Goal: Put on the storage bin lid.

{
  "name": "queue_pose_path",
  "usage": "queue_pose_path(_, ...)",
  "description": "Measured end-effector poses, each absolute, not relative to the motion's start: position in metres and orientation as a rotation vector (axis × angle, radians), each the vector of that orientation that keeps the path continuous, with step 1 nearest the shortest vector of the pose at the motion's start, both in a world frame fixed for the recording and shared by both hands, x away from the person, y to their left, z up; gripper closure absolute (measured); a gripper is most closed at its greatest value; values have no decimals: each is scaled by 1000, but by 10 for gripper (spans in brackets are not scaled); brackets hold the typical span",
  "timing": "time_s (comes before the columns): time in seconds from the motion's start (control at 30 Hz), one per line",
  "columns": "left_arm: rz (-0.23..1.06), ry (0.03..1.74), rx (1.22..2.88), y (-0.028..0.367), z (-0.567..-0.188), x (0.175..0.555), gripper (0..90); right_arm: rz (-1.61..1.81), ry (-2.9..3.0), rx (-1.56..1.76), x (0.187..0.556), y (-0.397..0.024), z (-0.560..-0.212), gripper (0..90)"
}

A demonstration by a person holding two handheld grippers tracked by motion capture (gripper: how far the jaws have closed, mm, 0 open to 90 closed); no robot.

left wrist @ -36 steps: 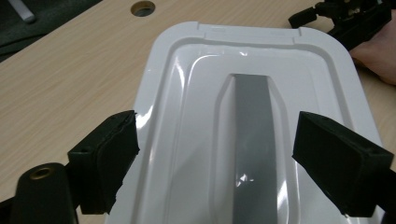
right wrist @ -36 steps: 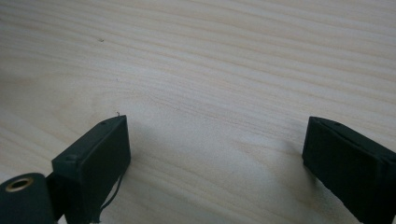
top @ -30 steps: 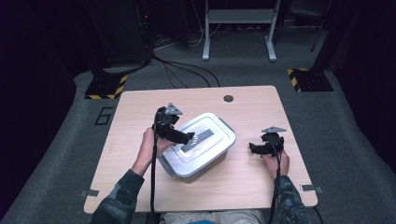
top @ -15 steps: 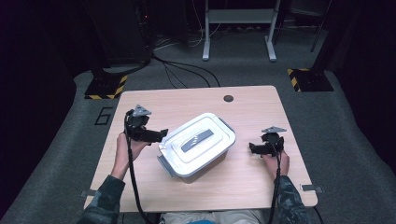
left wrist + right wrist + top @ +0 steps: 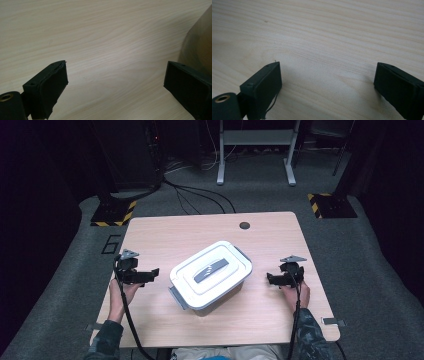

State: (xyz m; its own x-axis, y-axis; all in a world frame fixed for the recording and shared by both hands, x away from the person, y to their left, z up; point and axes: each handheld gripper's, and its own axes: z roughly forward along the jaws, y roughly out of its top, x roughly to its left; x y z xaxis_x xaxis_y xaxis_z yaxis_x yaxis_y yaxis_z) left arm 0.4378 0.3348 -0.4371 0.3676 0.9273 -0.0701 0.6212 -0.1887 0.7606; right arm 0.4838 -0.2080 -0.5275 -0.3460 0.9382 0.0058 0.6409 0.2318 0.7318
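Box: white lidded container (image 5: 211,275), mid-surface (image 5: 190,230), lid on, set askew.
Left claw (image 5: 151,274): released, jaws wide, empty, just left of box.
Right claw (image 5: 270,279): released, empty, right of box, apart.

My left gripper (image 5: 150,274) sits low, jaws spread wide and pointing inward. My right gripper (image 5: 270,279) mirrors it on the other side, jaws equally wide, forearms level.

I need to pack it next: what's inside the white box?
The grey-handled lid sits closed on the white box, hiding the inside. Both grippers rest apart from it.
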Motion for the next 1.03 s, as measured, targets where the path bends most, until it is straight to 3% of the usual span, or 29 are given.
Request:
queue_pose_path(0.37,483,1491,1848,362,-497,435,30,906,2071,1448,484,-208,-527,70)
queue_pose_path(0.57,521,1522,1864,368,-526,432,16,908,2074,1448,484,-208,-527,70)
queue_pose_path(0.73,632,1504,1905,362,-531,429,8,906,2071,1448,484,-208,-527,70)
queue_pose_path(1.03,636,1512,1903,359,-531,429,4,902,2067,1449,484,-207,-527,70)
